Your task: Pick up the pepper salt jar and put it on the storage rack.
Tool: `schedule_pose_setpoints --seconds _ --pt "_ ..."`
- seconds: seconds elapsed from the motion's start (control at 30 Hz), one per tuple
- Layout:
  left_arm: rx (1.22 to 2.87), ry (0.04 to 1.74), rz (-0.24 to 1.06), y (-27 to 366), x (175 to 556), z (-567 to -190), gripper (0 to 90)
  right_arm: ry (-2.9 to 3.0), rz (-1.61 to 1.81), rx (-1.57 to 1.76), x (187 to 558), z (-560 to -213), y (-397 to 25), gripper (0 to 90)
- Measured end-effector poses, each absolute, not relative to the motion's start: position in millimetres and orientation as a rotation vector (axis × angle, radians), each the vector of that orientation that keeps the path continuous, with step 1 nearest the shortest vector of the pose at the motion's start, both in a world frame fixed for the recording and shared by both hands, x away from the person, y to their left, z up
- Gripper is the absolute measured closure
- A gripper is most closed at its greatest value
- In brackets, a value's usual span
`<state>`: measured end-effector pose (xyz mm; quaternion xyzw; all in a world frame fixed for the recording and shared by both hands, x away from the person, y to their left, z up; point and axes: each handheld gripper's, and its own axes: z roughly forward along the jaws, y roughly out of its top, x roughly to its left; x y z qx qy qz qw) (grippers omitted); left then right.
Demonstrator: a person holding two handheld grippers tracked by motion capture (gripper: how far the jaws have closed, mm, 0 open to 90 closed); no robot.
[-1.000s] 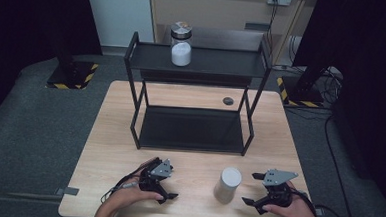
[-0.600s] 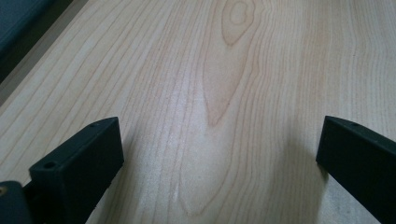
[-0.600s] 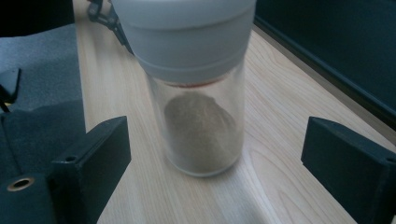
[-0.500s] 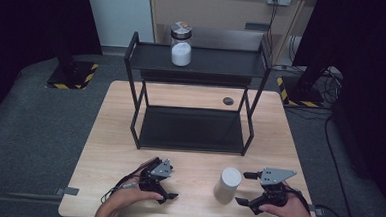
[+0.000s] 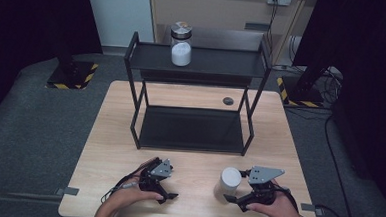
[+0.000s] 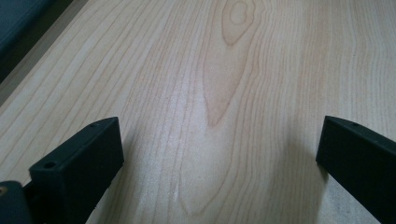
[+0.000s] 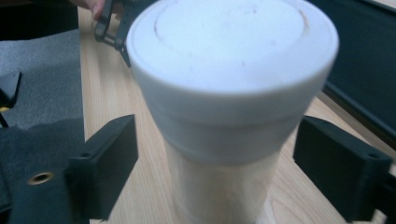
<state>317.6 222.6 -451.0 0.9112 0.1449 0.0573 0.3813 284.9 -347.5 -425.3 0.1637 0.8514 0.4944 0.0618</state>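
near the table's front edge the right gripper (image 5: 237,197) brackets the upright white canister (image 7: 233,107), jaws apart and not yet touching it, so closing squarely on it seems next, while the left gripper (image 5: 165,193) rests spread over bare wood.

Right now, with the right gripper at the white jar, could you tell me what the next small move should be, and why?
Probably close the right gripper on the white jar. Its jaws stand open on either side of the jar's body, below the lid, with a gap on each side, so nothing is gripped yet. The left gripper rests open over bare table.
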Motion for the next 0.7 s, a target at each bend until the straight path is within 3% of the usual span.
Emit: schedule_pose_setpoints --seconds 0.33,0.7 --pt "2.324 0.381 0.151 222.9 316.9 -451.0 0.0 2.494 1.581 0.534 280.6 -432.3 -347.1 31.7" --pt "2.323 0.383 0.152 223.5 316.8 -451.0 0.0 2.45 1.573 0.527 272.7 -433.9 -346.3 35.9"
